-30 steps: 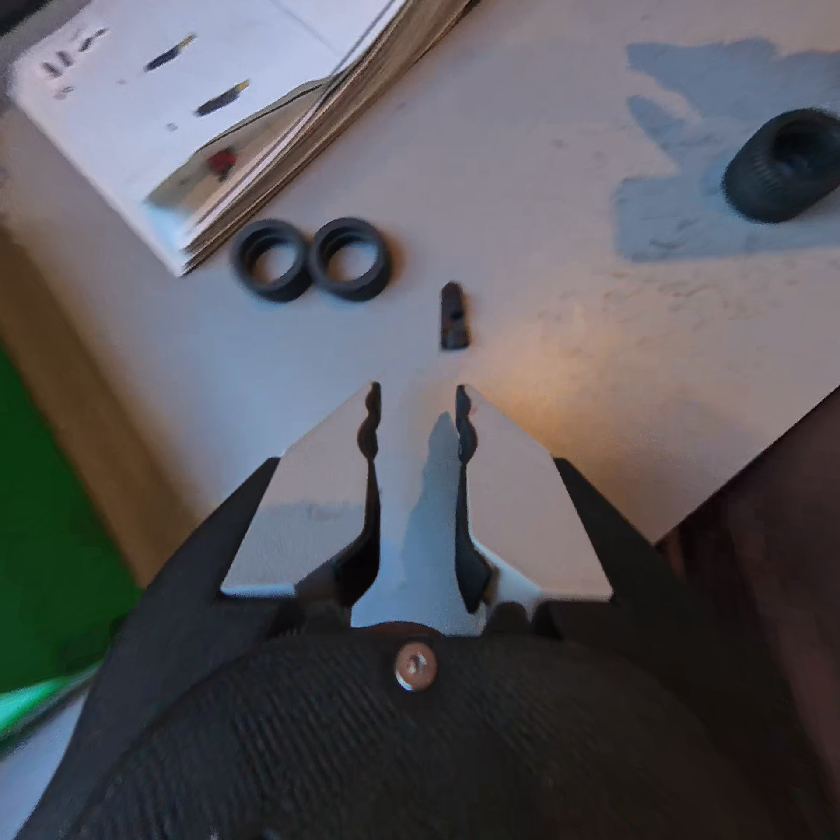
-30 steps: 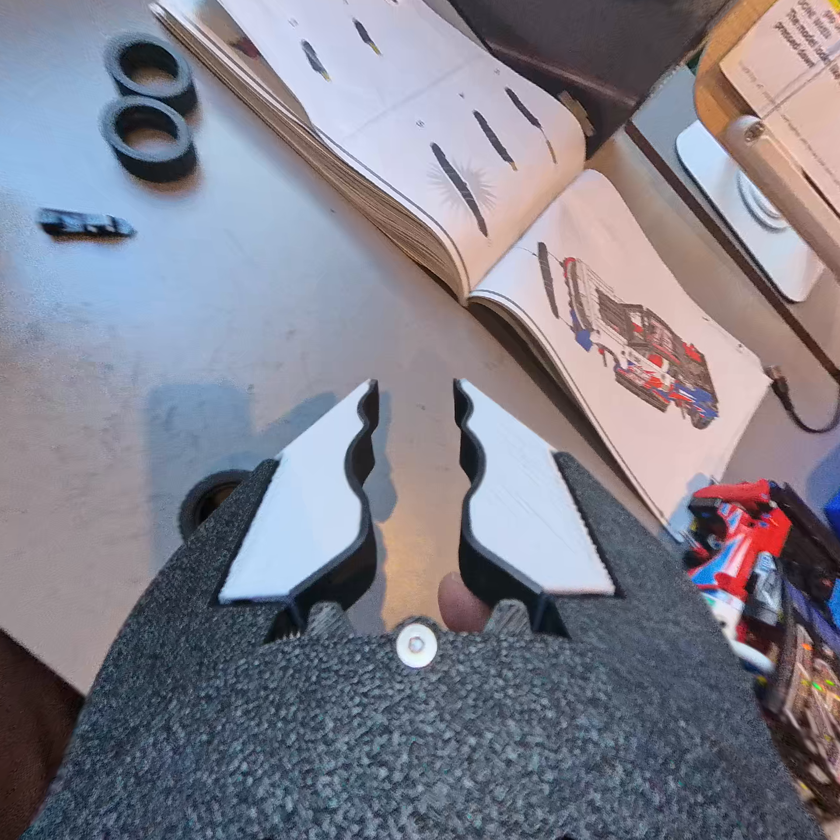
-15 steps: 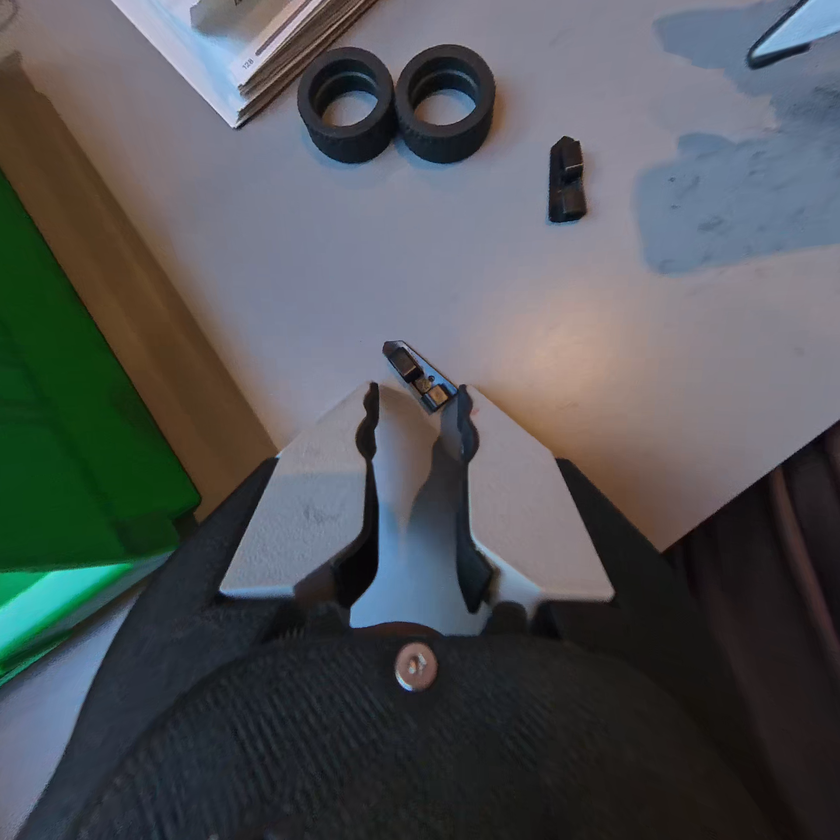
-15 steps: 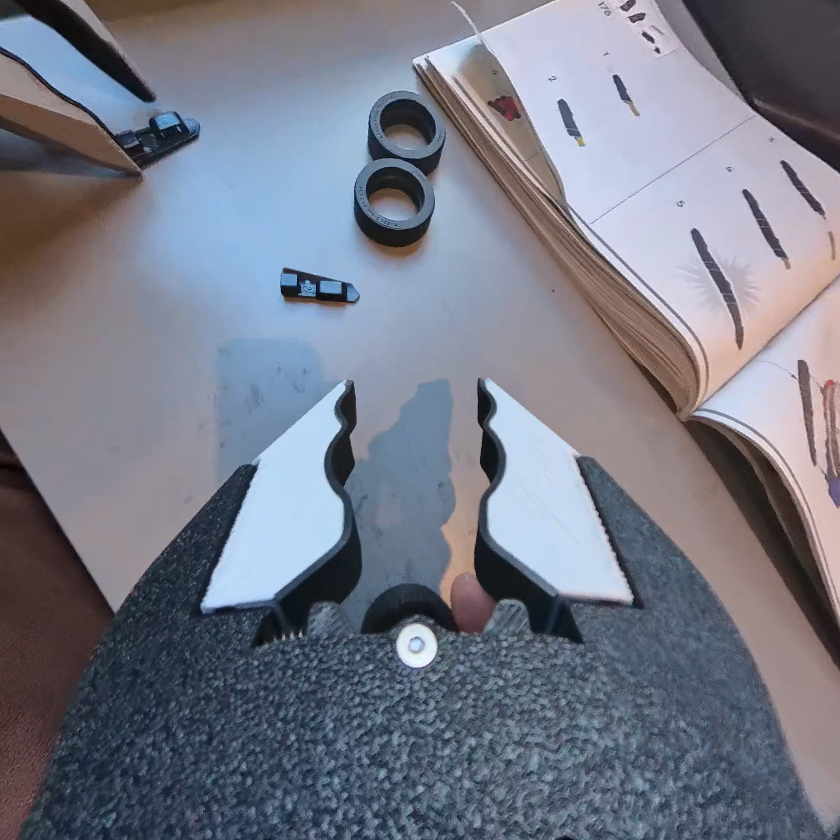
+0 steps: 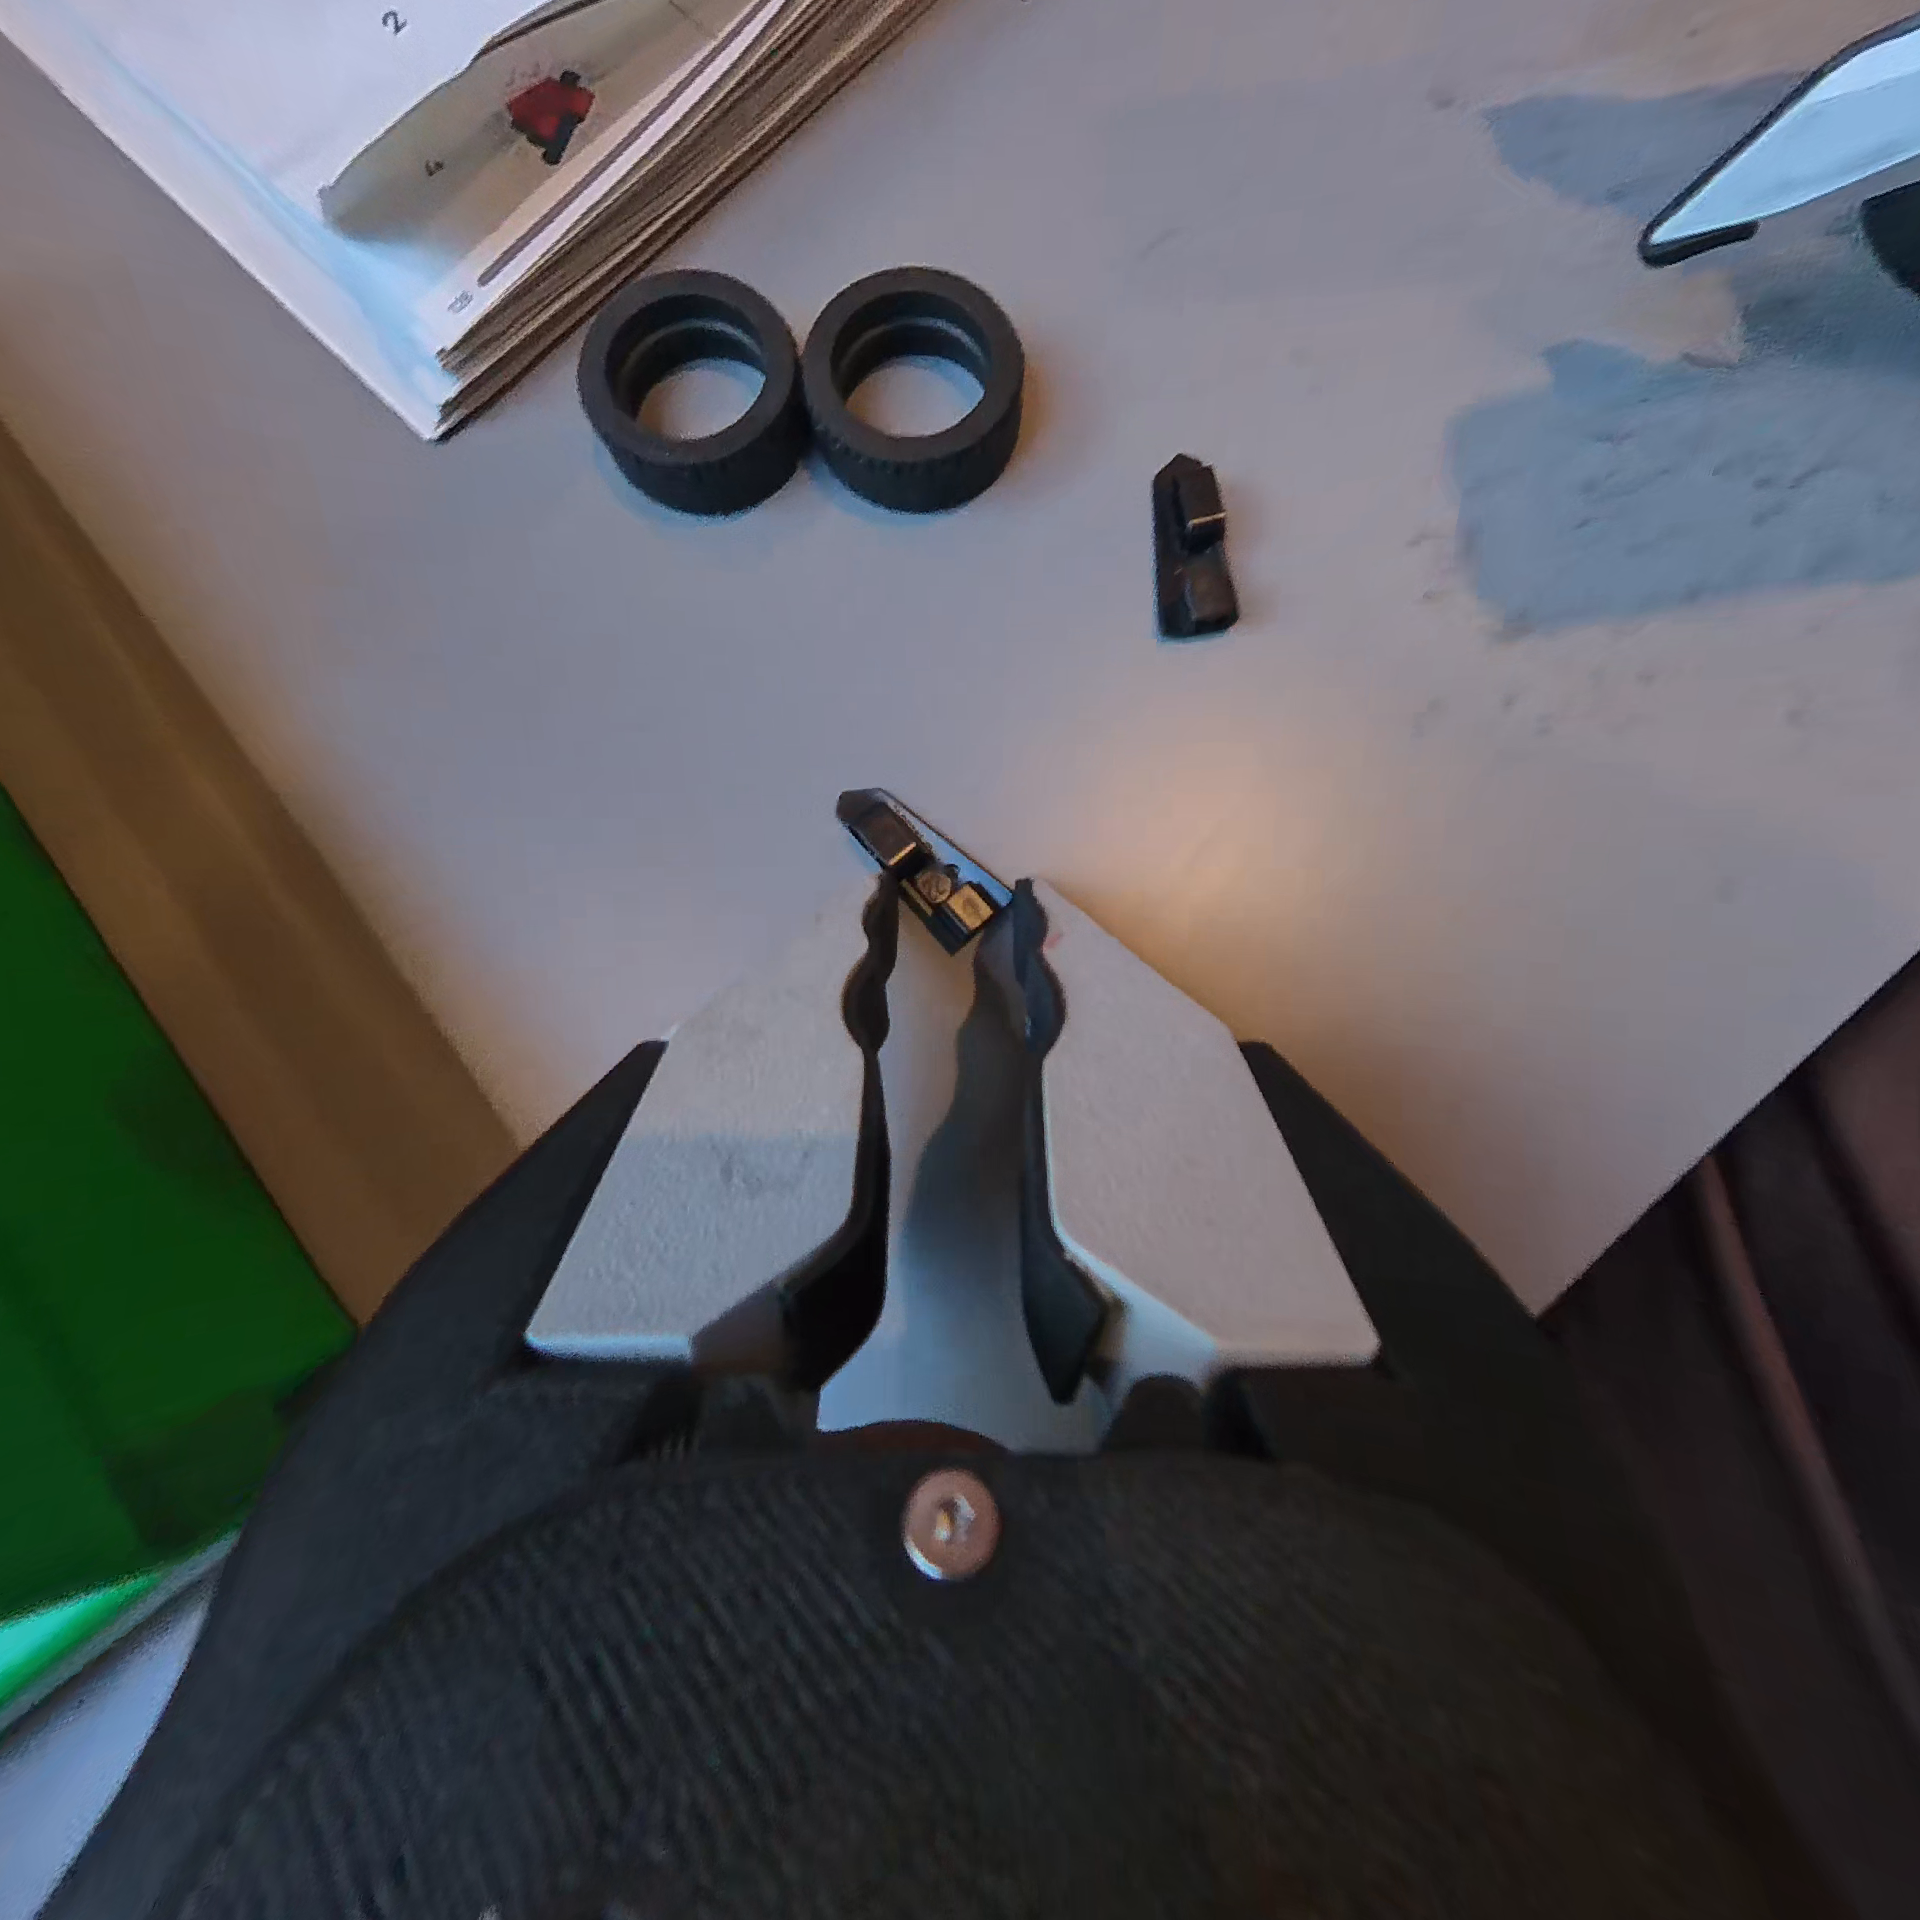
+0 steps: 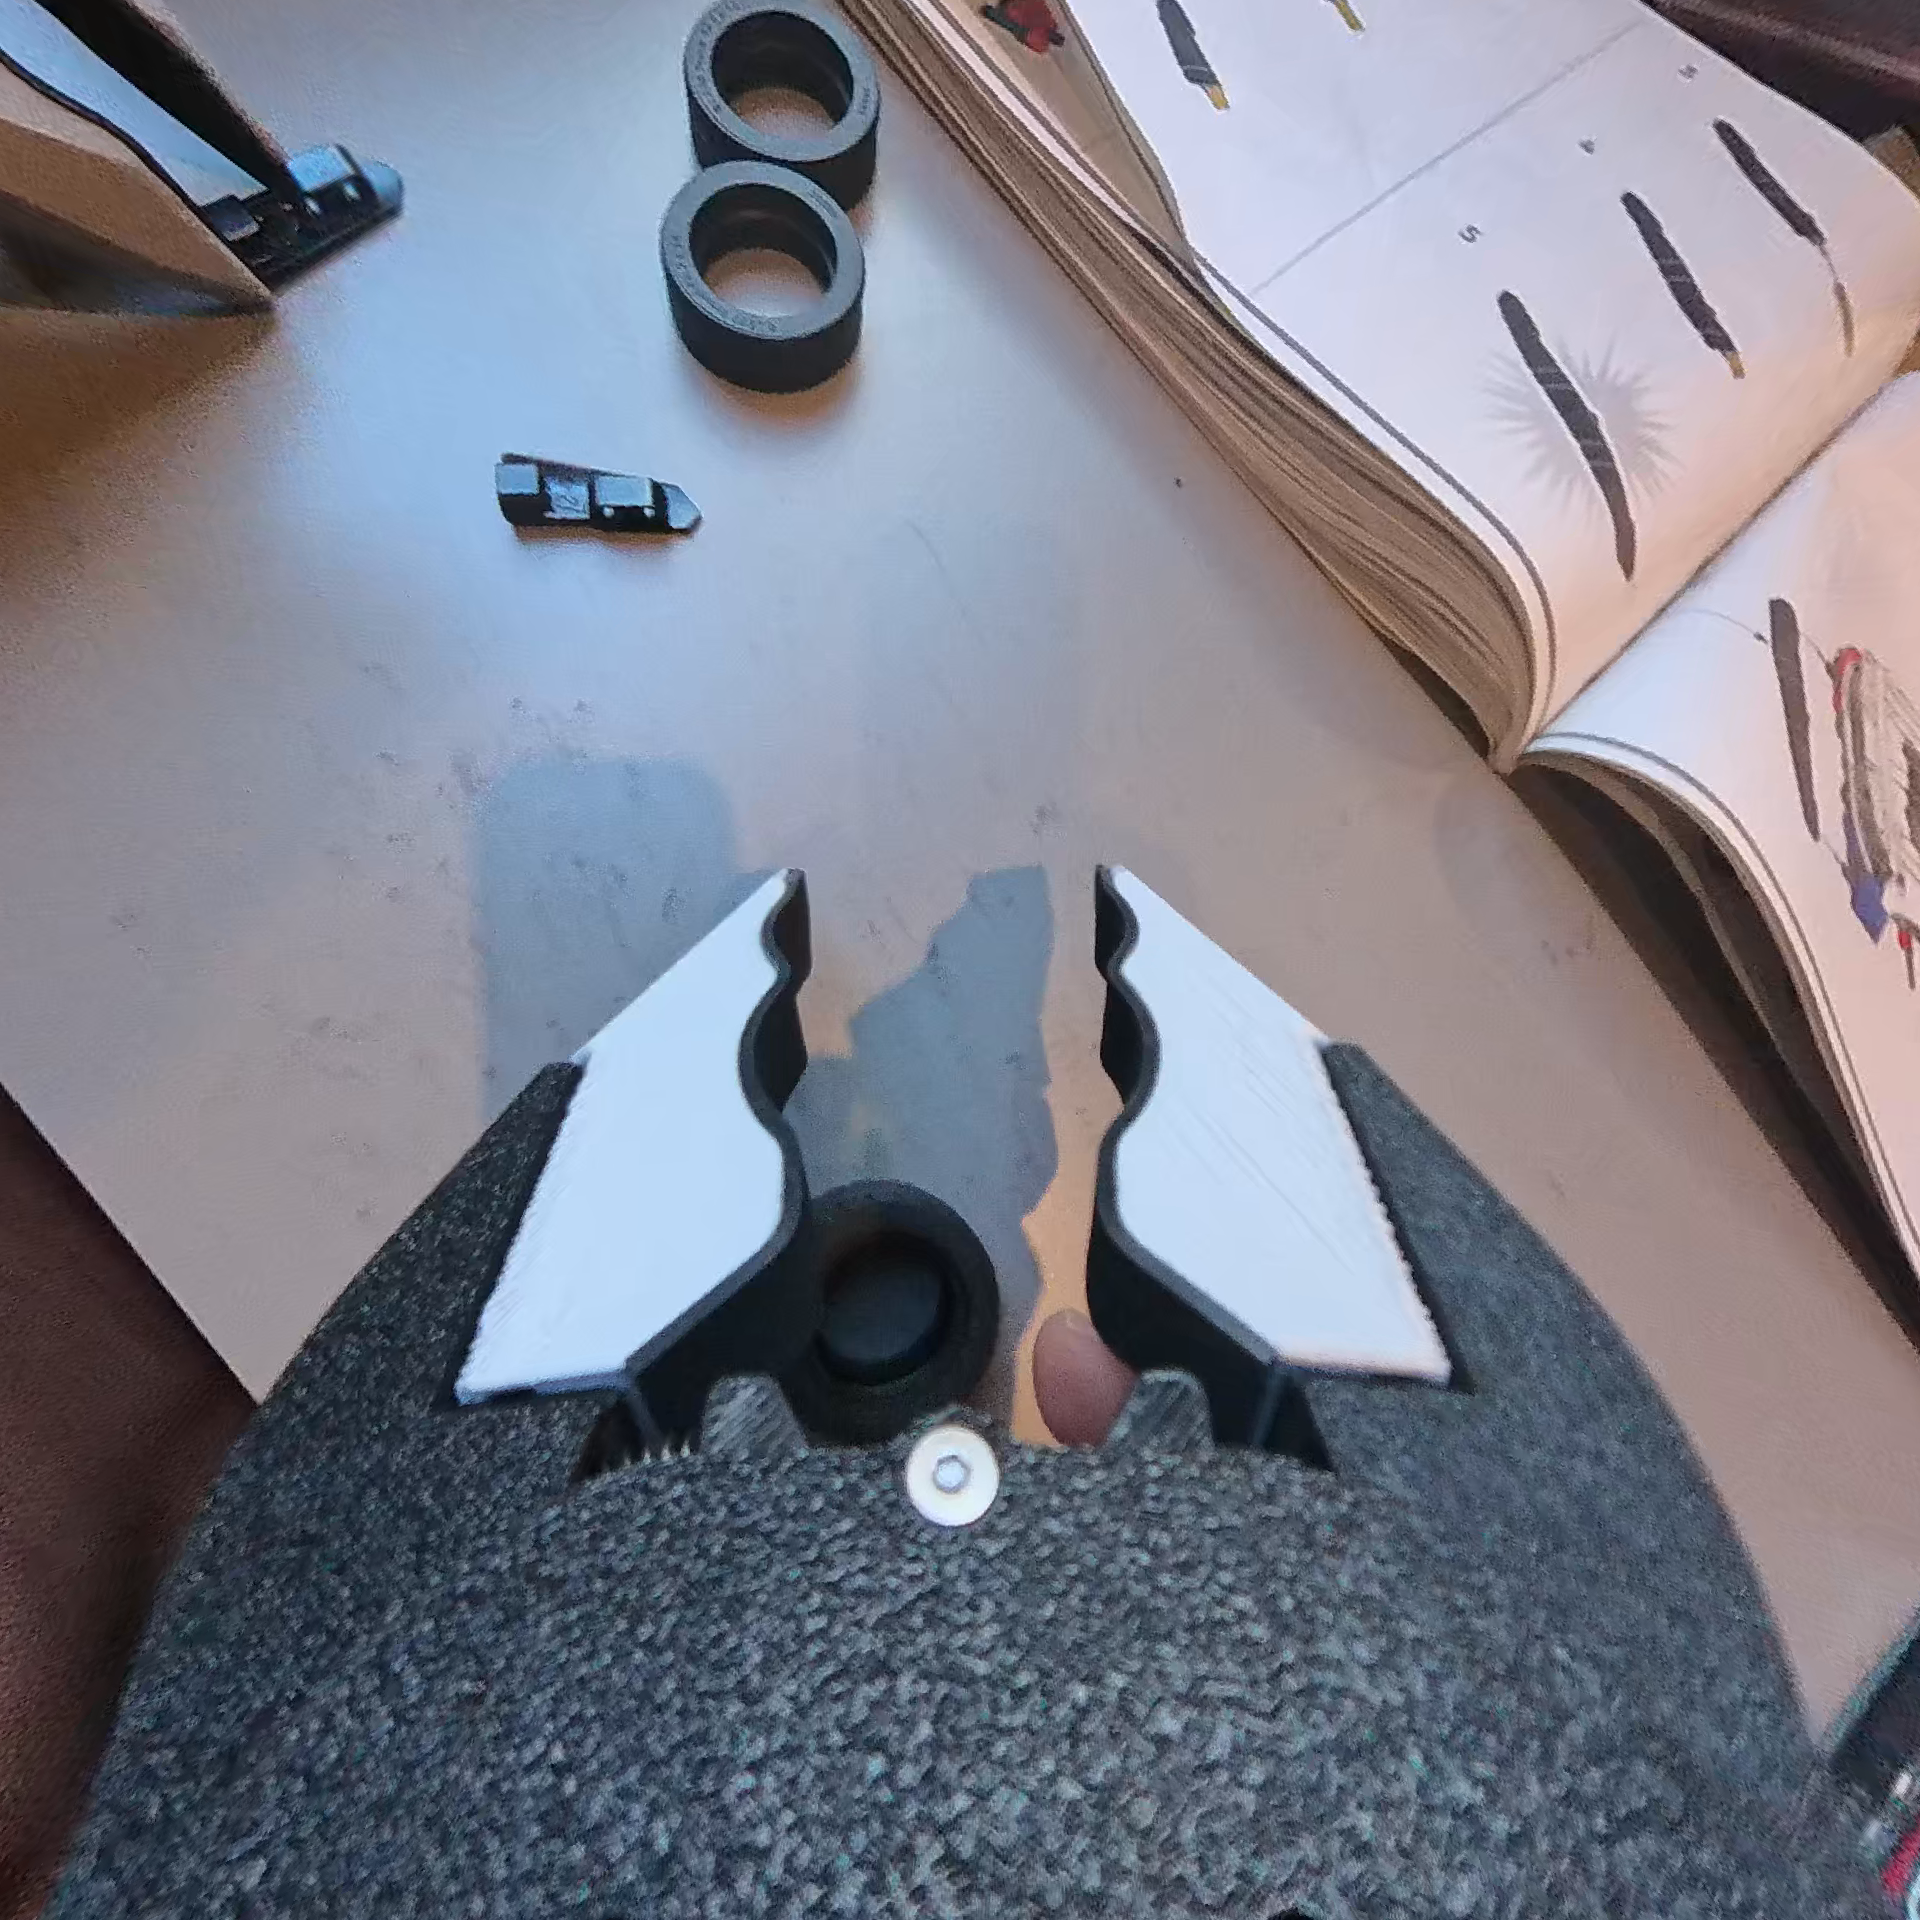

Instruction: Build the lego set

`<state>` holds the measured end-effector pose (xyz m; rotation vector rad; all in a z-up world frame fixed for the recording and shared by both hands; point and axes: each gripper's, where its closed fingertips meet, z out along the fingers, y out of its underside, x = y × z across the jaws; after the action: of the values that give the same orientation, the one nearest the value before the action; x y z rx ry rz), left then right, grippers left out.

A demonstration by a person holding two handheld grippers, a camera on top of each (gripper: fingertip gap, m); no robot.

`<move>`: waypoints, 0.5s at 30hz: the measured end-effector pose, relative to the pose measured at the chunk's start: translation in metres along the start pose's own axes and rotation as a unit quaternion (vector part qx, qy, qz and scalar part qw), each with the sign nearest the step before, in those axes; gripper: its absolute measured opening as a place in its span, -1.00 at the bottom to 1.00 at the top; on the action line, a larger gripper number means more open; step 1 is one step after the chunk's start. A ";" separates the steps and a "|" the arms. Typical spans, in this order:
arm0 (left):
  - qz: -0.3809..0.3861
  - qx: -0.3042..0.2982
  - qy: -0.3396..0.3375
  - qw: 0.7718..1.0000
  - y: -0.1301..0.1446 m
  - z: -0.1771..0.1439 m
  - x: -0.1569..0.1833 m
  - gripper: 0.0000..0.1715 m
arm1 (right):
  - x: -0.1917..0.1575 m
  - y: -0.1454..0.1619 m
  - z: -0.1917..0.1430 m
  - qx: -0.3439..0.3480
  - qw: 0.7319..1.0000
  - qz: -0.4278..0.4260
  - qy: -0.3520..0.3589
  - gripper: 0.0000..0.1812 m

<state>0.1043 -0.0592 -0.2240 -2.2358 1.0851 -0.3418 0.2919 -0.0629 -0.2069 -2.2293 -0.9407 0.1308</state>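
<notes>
A small black lego piece [image 5: 925, 868] sits pinched at the tips of the left gripper [image 5: 951, 894], low over the desk [image 5: 1351, 831]. The right gripper [image 6: 951, 894] has its jaws released, a tyre [image 6: 899, 1314] beneath. Two tyres [image 5: 800, 405] lie beside the instruction book [image 6: 1455, 260], whose page numbers I leave unread.
</notes>
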 end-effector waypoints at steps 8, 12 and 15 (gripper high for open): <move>0.026 -0.001 0.015 1.000 -0.019 0.015 0.017 -0.76 | 0.011 0.018 -0.012 -0.006 1.000 0.011 0.016 -0.39; 0.016 0.006 -0.066 0.998 -0.034 0.014 0.000 -0.45 | 0.019 0.026 -0.028 0.008 0.999 0.037 0.009 -0.35; 0.011 0.040 -0.100 0.994 -0.059 0.007 0.000 -0.39 | 0.034 0.041 -0.053 0.012 0.998 0.053 0.016 -0.28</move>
<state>0.1447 -0.0287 -0.1919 -2.1336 0.9714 -0.1460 0.3592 -0.0908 -0.1875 -2.2525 -0.7993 0.1539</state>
